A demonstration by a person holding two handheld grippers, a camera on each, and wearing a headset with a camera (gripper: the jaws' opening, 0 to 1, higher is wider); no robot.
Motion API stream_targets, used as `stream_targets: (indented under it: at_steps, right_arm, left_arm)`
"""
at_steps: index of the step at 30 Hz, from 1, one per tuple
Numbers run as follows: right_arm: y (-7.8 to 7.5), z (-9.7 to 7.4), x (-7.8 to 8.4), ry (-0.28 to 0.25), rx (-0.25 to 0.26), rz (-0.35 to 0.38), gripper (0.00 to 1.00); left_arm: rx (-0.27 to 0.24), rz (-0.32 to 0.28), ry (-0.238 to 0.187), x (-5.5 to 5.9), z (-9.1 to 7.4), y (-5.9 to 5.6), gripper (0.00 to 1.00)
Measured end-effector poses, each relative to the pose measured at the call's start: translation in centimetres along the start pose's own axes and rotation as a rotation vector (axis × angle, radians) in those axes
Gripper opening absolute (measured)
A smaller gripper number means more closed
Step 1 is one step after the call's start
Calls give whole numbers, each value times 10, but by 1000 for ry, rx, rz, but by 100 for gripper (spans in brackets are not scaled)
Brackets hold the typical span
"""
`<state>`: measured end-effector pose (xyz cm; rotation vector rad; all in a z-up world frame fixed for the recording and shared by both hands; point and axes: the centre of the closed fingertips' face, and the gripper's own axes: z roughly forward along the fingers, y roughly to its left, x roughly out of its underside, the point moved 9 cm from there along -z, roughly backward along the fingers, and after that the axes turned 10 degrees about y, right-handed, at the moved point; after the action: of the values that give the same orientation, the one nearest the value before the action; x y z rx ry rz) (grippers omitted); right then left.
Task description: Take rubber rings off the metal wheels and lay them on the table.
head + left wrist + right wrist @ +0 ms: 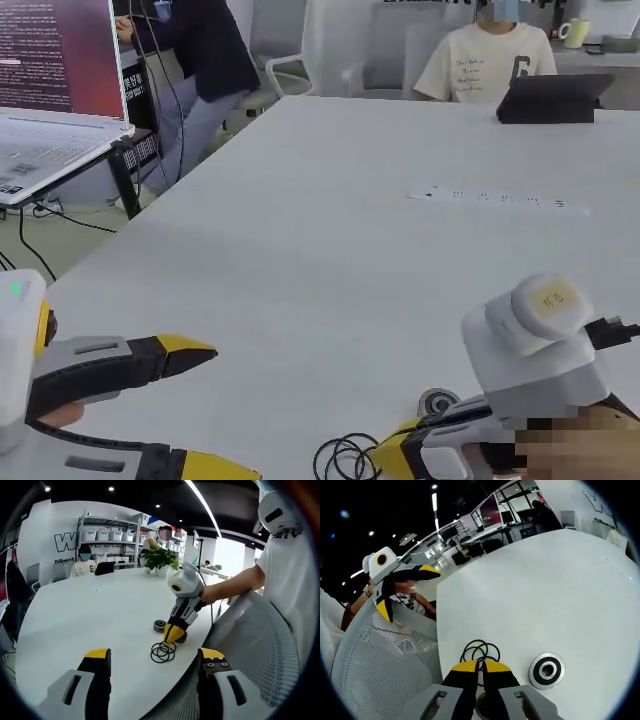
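Yellow-tipped and held wide apart, the jaws of the left gripper [205, 408] hang open over the near edge of the white table [330, 230], grasping nothing. Beside it, the right gripper [392, 452] is clenched, its 2 tips pressed together and lowered to the tabletop. A dark round thing [481, 707] sits low between its jaws, and whether it is gripped I cannot tell.

Just ahead of those closed tips lies a loose bunch of thin black rubber rings [343, 458], overlapping one another, flat on the table near its edge. 1 metal wheel [438, 403] lies flat close by, apart from the rings, a dark band showing around its silver hub in the right gripper view. A grey mesh chair [250, 645] stands at the table edge, right by the person holding the grippers.

Farther off, the tabletop runs bare and pale. At the left, a laptop [50, 140] stands open on a raised stand, its screen lit. At the far side a person in a cream shirt [485, 62] sits behind a dark tablet [550, 98] - and another person in dark clothes [190, 50] stands by the laptop.
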<state>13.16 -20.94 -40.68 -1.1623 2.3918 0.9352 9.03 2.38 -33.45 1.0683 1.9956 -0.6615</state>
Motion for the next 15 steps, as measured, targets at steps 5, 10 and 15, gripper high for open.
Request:
stream_targets:
  at_steps: [5, 10, 15]
  right_arm:
    - [0, -2, -1, -9, 4, 2, 0]
    - [0, -6, -3, -21, 8, 0, 0]
    - [1, -11, -7, -40, 16, -4, 0]
  left_arm:
    - [-3, 1, -1, -1, 0, -1, 68]
    - [-3, 3, 4, -1, 1, -2, 68]
    - [-7, 0, 1, -2, 0, -2, 68]
